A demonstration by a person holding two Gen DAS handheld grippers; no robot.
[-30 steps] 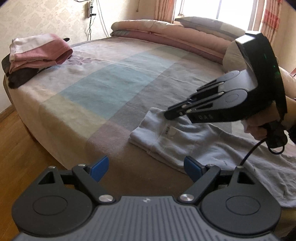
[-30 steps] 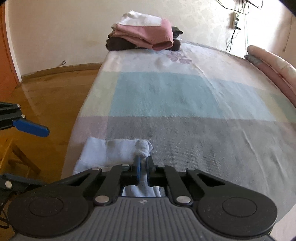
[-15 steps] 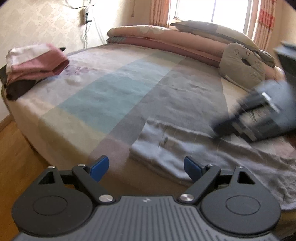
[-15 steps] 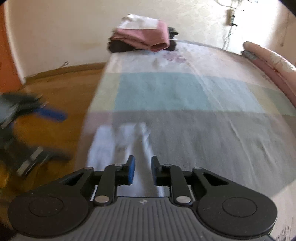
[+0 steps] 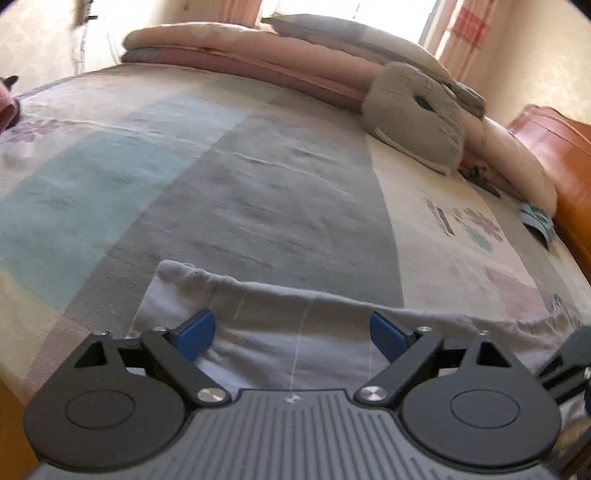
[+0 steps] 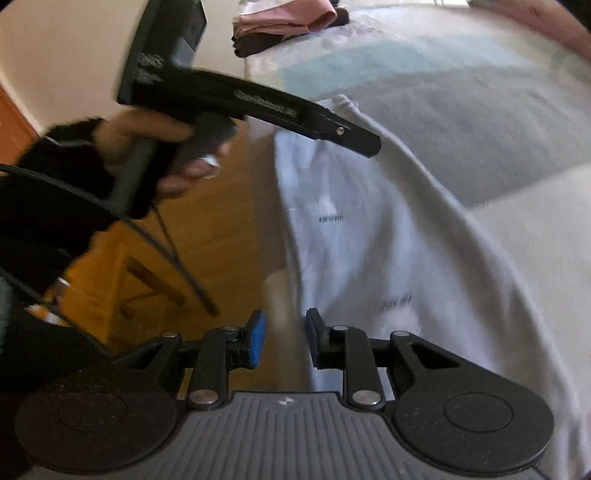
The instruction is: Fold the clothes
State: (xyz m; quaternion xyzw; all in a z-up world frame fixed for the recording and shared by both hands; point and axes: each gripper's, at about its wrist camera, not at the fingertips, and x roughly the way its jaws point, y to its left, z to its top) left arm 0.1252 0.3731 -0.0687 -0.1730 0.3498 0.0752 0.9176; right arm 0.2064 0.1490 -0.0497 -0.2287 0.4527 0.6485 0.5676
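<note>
Two tools are seen above a pale garment (image 5: 295,332) that is spread along the near edge of the bed (image 5: 266,192), and neither is pinching it. In the left wrist view, the left tool (image 5: 291,332) is held wide apart, its blue pads (image 5: 194,334) standing over the cloth with nothing pressed between them. In the right wrist view, the right tool (image 6: 282,339) is parted only narrowly, and between its pads the garment's near hem and the bed's side are seen, with no cloth caught. The first risk is judged to lie here: because the garment lies right at the bed's edge, above the wooden floor (image 6: 207,229), a grip taken on a single thin layer or on the sheet beneath could drag the cloth over the side. A narrow gap could also miss the hem or gather a bunch, so that the fold is skewed. Further out, the person's hand (image 6: 155,147) and the left tool's body are seen close above the garment's far end, so a collision between the two tools is thought possible if both are brought to the same spot. Furthest away, a folded stack (image 6: 291,22) of pink and dark clothes is seen at the bed's corner; it is well apart and is unlikely to be disturbed.
</note>
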